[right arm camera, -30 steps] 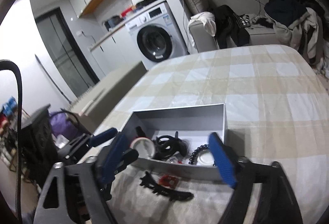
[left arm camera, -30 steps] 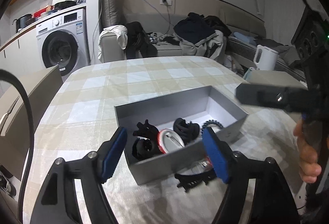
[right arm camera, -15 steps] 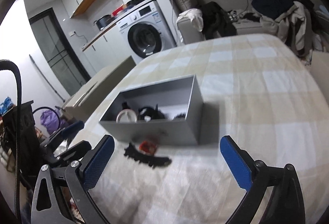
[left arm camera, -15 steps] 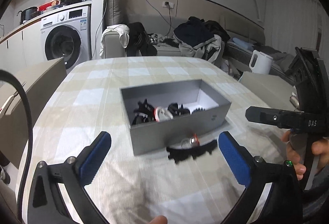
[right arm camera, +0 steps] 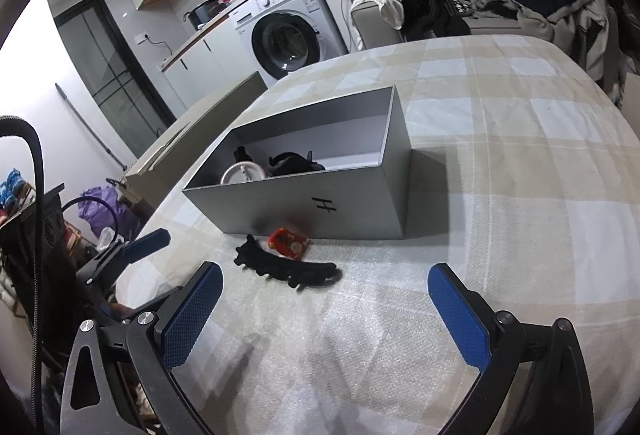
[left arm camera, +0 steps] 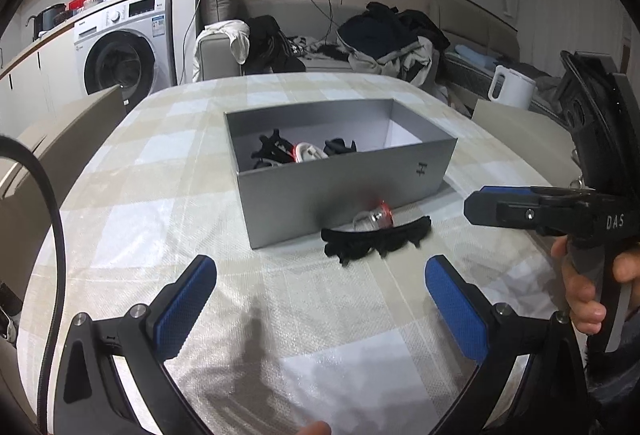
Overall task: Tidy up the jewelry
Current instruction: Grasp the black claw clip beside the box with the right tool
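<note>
A grey open box [left arm camera: 348,187] stands on the checked tablecloth and holds black hair clips [left arm camera: 272,151] and a white-and-red piece [left arm camera: 308,152]. It also shows in the right wrist view [right arm camera: 320,203]. In front of the box lie a long black hair clip [left arm camera: 376,241] [right arm camera: 288,267] and a small red trinket [left arm camera: 376,218] [right arm camera: 289,243]. My left gripper [left arm camera: 320,303] is open and empty, short of the clip. My right gripper [right arm camera: 324,311] is open and empty, also short of it; it shows at the right of the left wrist view [left arm camera: 520,211].
A washing machine [left arm camera: 120,51] and a sofa with piled clothes [left arm camera: 384,35] stand behind the table. A white kettle [left arm camera: 510,87] is at the far right. A beige chair back [left arm camera: 52,139] sits at the table's left edge.
Both grippers have pulled back from the box and opened wide. The box, the black clip and the red trinket now lie farther ahead of the fingers.
</note>
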Tool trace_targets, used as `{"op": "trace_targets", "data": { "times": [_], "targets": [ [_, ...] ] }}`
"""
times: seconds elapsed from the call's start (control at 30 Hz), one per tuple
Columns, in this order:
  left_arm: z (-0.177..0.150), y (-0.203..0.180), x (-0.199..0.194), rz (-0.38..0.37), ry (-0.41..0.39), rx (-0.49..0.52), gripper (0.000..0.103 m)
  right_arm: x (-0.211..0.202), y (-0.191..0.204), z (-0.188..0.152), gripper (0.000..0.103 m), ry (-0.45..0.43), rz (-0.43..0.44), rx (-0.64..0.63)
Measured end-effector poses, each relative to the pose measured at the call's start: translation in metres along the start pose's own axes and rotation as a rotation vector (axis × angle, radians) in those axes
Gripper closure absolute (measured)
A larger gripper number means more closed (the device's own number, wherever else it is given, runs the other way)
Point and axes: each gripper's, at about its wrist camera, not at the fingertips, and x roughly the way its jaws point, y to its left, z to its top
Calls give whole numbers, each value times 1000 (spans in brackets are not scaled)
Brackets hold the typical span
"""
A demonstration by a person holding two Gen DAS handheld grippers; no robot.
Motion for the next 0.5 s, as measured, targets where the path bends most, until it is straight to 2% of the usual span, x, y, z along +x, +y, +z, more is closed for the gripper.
{"op": "trace_targets", "data": {
  "times": [0.1,0.43,0.5],
  "targets": [
    [-2,2,0,-1,17,5,1,2,6,-3,4,11,-7,-45],
    [-4,7,3,-1,39,-1,1,19,29,-5,39,77,-47,-167],
    [-5,7,2,3,40,4,1,26,30,-6,43,99,-52,-169]
  ]
}}
